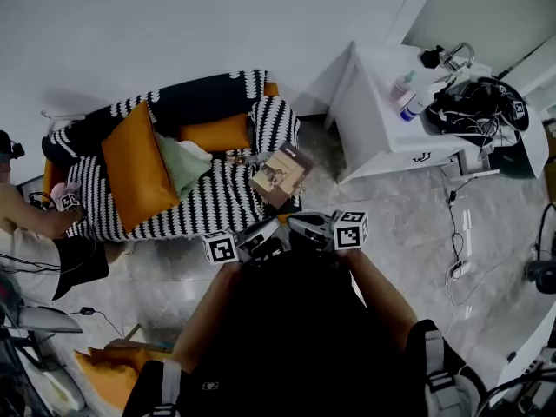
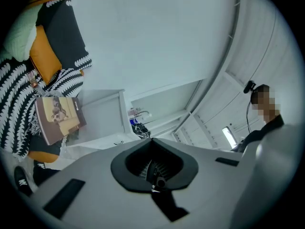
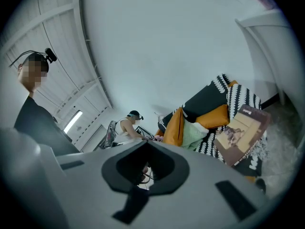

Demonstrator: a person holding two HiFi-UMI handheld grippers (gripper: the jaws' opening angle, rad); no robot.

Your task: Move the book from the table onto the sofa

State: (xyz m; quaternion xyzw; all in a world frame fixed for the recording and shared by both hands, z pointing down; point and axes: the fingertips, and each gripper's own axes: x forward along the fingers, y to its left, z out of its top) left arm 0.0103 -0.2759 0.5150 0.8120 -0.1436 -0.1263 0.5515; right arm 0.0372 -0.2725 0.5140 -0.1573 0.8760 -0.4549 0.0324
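With the book [image 1: 280,175] already lying on the sofa [image 1: 200,98], I judge the only step left is a clean retreat. I would draw both tools straight back toward me, well off the striped throw [image 1: 208,202], so nothing tugs the cover the book rests on. My left gripper [image 1: 265,237] has its 2 jaws fully together with nothing between them, and my right gripper [image 1: 304,226] is likewise closed and empty. The book sits tilted at the sofa's right end, near the seat's front edge, just beyond both tips and apart from them. The white table [image 1: 382,102] stands farther right.
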